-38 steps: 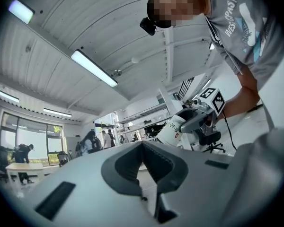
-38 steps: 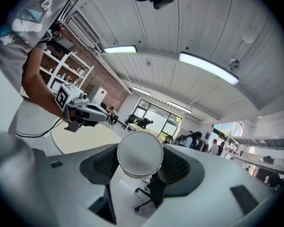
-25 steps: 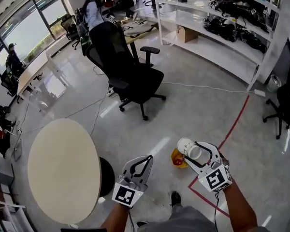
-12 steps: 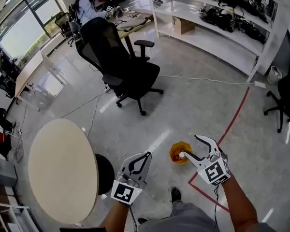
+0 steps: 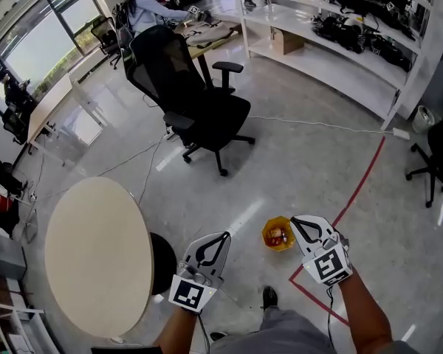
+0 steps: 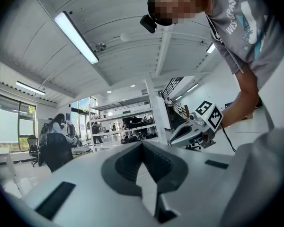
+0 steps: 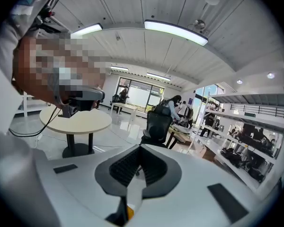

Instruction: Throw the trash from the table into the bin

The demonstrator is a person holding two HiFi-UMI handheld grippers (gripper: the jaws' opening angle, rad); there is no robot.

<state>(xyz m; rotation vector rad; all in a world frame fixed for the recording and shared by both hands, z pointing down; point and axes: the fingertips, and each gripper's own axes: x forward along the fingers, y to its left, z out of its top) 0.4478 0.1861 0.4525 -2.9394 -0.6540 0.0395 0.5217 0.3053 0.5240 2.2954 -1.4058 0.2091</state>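
- Trash (image 5: 277, 234) lies inside the yellow bin (image 5: 266, 237), which stands on the floor (image 5: 317, 161).
- Right gripper (image 5: 297, 223) hovers just beside the bin, at its right edge in the head view. Its jaws have just closed fully together, with nothing between them.
- Left gripper (image 5: 223, 240) hangs near the bin's opposite side, its jaws pressed together and holding nothing.
- Round table (image 5: 96, 257) stands beyond the left gripper, well apart from the bin.

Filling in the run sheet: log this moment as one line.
bin: trash inside | left gripper: shut, empty | right gripper: near bin, just closed, nothing held
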